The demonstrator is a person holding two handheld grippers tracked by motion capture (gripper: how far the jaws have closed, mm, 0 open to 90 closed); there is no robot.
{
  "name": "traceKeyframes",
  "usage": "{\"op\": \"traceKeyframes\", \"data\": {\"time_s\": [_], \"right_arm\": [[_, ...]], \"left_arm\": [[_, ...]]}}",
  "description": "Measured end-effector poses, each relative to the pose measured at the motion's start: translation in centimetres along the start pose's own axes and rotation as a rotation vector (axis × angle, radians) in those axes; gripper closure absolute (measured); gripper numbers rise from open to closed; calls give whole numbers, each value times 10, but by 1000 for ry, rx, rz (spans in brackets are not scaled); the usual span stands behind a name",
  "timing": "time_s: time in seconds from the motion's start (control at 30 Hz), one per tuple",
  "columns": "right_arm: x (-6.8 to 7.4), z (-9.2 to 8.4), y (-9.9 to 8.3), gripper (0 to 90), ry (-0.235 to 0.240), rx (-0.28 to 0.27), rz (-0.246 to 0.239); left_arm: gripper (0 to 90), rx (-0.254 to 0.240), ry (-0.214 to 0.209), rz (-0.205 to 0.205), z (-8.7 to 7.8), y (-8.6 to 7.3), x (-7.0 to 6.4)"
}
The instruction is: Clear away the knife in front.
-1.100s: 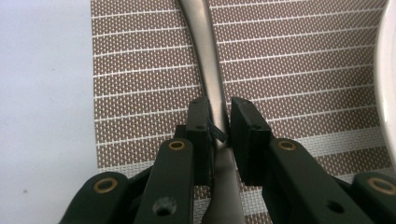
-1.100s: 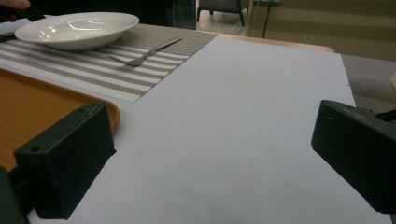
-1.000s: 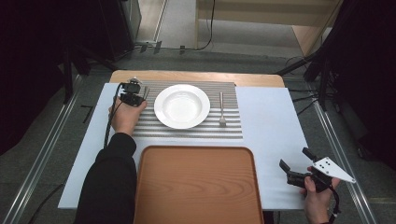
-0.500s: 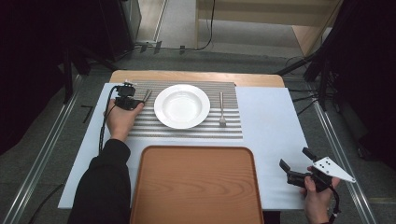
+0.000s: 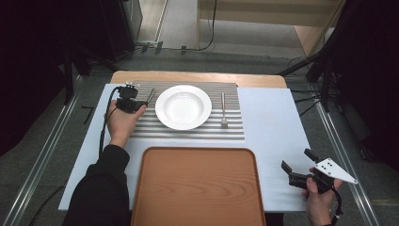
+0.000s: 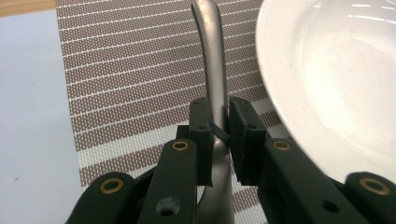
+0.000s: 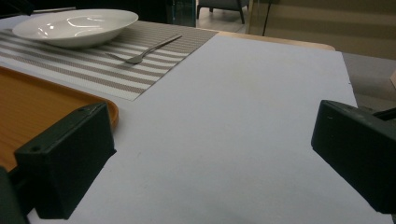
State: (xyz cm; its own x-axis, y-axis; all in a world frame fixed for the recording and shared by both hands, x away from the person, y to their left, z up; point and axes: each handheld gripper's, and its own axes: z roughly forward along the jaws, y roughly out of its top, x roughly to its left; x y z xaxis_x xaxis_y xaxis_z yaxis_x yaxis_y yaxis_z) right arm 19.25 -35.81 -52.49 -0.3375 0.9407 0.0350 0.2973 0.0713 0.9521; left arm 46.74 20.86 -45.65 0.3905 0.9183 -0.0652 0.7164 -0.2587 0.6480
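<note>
The table carries a wooden tray near the person and a striped placemat beyond it. On the placemat a white plate sits just right of the left hand-held gripper, with a fork on the plate's far side. The left hand-held gripper is clamped on a metal utensil, whose handle runs forward from between its pads, beside the plate's rim. The right hand-held gripper hangs open over bare table, well apart from the utensil.
</note>
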Motion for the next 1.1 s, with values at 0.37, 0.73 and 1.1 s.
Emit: {"op": "traceKeyframes", "data": {"time_s": [0.37, 0.73, 1.1], "right_arm": [[0, 0, 0, 0, -2, 1, 0], [1, 0, 0, 0, -5, 6, -4], [0, 0, 0, 0, -3, -1, -2]], "left_arm": [[796, -36, -38, 7, -25, -11, -6], [796, -53, -63, 38, -43, -23, -16], [796, -80, -87, 49, -63, -32, -23]]}}
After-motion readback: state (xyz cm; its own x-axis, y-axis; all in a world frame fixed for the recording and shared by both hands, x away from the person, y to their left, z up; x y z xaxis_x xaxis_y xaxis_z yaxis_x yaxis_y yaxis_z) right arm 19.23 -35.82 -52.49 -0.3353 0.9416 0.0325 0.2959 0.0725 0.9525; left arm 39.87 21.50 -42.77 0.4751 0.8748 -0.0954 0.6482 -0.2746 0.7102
